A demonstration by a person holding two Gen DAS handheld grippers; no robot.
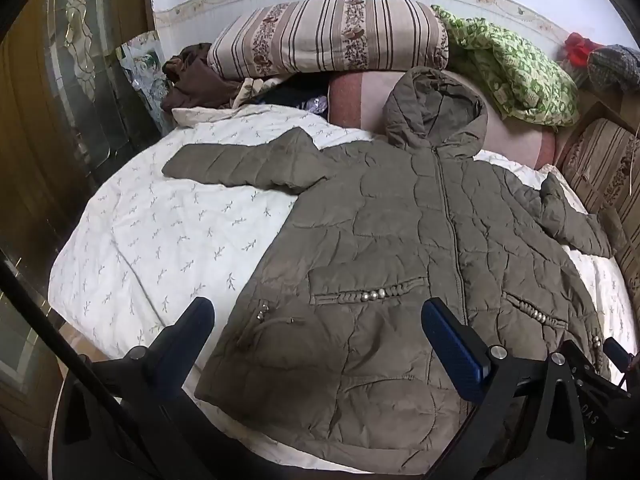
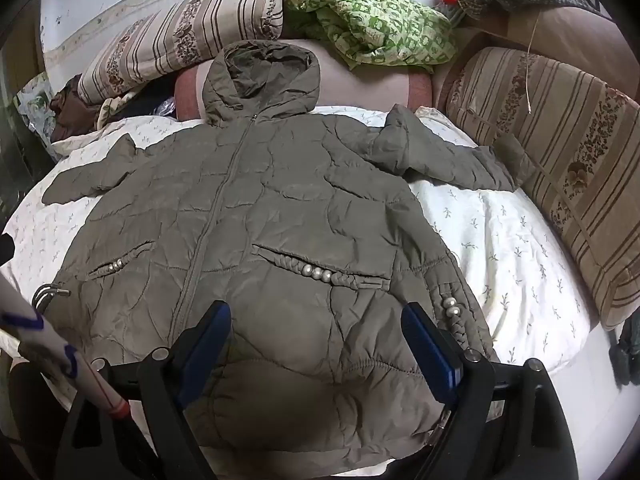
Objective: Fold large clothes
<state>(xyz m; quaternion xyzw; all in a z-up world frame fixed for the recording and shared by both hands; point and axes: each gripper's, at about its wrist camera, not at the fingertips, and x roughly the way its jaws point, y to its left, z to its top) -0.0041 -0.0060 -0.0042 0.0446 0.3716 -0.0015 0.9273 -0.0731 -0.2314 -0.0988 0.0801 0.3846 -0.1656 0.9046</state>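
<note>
An olive-grey quilted hooded jacket (image 1: 400, 248) lies front up and zipped on a white leaf-print quilt (image 1: 160, 232). Its hood points to the far pillows and both sleeves are spread out to the sides. It also shows in the right wrist view (image 2: 256, 224), with the quilt (image 2: 500, 248) to its right. My left gripper (image 1: 318, 312) is open above the jacket's lower left hem, holding nothing. My right gripper (image 2: 316, 316) is open above the lower right hem, holding nothing. The jacket's bottom edge is hidden behind the gripper bodies.
A striped pillow (image 1: 332, 34), a green patterned cloth (image 1: 516, 68) and a pink bolster (image 1: 512, 136) lie at the far end. Brown clothing (image 1: 192, 80) sits far left. A striped cushion (image 2: 560, 168) lines the right side. A wooden door (image 1: 52, 120) stands left.
</note>
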